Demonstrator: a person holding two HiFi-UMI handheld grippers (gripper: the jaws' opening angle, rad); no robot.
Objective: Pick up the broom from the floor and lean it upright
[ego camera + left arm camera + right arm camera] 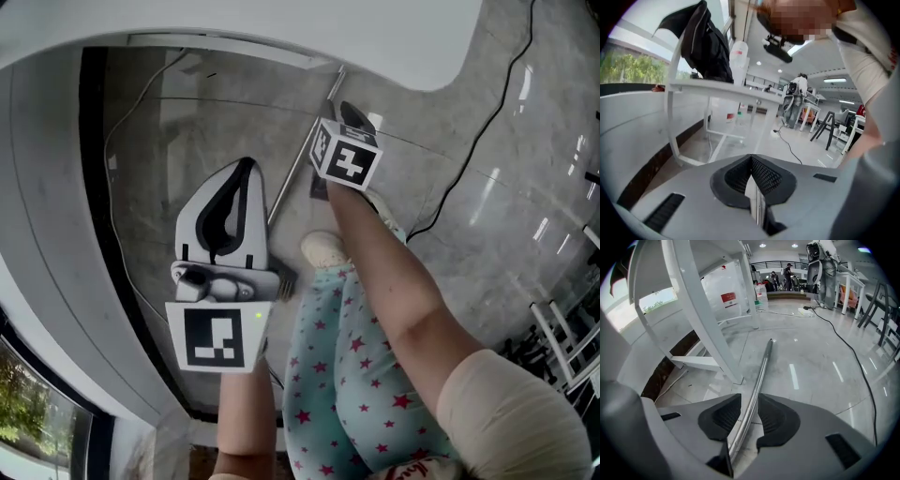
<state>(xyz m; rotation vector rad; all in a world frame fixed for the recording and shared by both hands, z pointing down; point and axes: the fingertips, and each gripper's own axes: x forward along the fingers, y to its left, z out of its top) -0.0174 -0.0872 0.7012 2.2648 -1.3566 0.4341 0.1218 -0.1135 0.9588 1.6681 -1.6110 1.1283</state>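
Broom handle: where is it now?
Right gripper view: the broom handle lies on the floor between the right gripper's open fingers, beside a white table leg.

The left gripper (242,178) (751,157) sits at the head view's left on a bare forearm (246,422). Its marker cube (217,337) faces the camera and its jaws meet at the tips. The right arm (394,272) stretches further out and down, and the right gripper (352,117) (749,404) is mostly hidden behind its own marker cube (345,157). Its jaws stand apart astride the broom handle (761,366), pads clear of it.
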